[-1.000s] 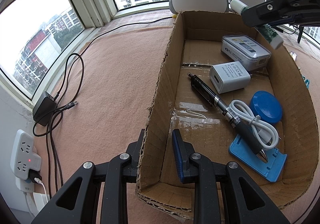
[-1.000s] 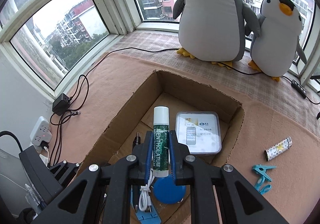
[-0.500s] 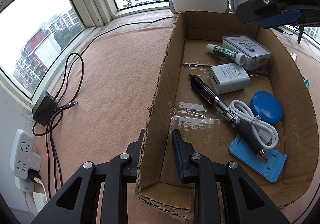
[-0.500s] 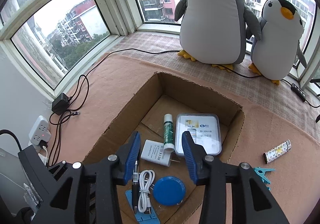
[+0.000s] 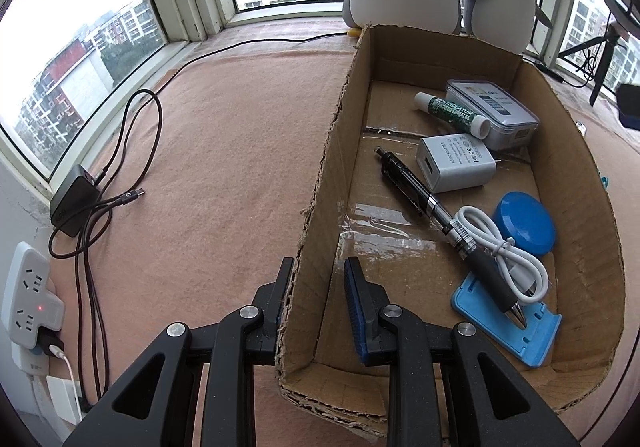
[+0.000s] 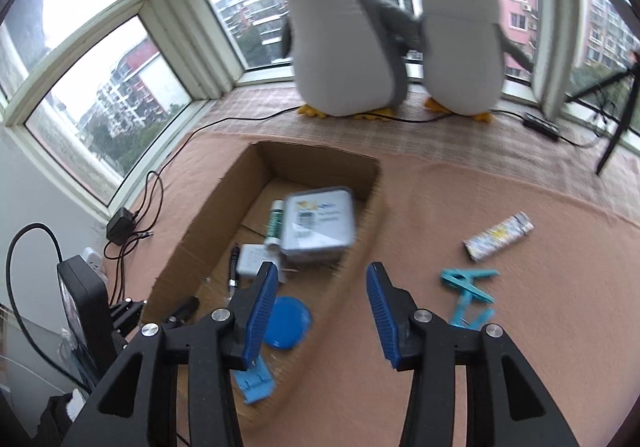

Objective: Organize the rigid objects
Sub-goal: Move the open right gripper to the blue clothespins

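Left gripper (image 5: 316,287) is clamped on the near-left wall of the cardboard box (image 5: 320,183), one finger outside, the blue-padded one inside.

Box contents, near to far:
- blue phone stand (image 5: 508,331) flat at the near right
- black pen (image 5: 444,215) lying diagonally, tip over the stand
- coiled white cable (image 5: 504,251) across the pen
- round blue lid (image 5: 525,223) against the right wall
- white charger block (image 5: 456,162) mid-floor
- green lip-balm tube (image 5: 452,113) lying on its side, resting against the clear-lidded case (image 5: 492,111) near the far wall

Right gripper (image 6: 322,307): jaws apart and just been opening, nothing between them; it hovers over the box's right wall.

Outside on the pink cloth (image 6: 460,207), right of the box: teal clothespins (image 6: 468,289) near, a patterned tube (image 6: 499,235) farther.
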A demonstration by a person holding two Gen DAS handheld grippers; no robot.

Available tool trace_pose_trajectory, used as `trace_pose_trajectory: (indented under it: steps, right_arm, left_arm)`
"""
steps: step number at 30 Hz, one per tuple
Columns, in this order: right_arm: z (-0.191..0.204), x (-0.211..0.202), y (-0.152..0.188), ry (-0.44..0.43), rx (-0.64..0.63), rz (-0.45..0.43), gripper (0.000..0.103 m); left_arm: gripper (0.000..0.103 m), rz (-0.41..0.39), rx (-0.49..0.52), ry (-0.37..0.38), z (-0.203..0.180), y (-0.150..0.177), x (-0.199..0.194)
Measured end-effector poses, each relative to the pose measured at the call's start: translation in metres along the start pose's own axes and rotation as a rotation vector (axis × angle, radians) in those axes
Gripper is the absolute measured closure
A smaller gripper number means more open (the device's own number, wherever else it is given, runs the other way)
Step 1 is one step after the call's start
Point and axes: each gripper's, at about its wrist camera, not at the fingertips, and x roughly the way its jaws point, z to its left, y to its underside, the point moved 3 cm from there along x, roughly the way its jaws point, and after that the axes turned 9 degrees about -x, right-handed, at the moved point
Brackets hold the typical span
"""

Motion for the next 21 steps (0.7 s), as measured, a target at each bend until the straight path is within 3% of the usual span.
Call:
trace_pose_trajectory:
  steps: [11,21]
  right_arm:
    - [-0.093,-0.024,0.057,0.148,0.149,0.03,0.061]
    - [-0.097,0.002,0.065,0.145,0.178,0.09,0.061]
  left_arm:
    - [0.078,0.007,0.002,0.013,0.001,0.0,0.0]
    - [0.078,0.002,0.007,0.002,0.001,0.0,0.0]
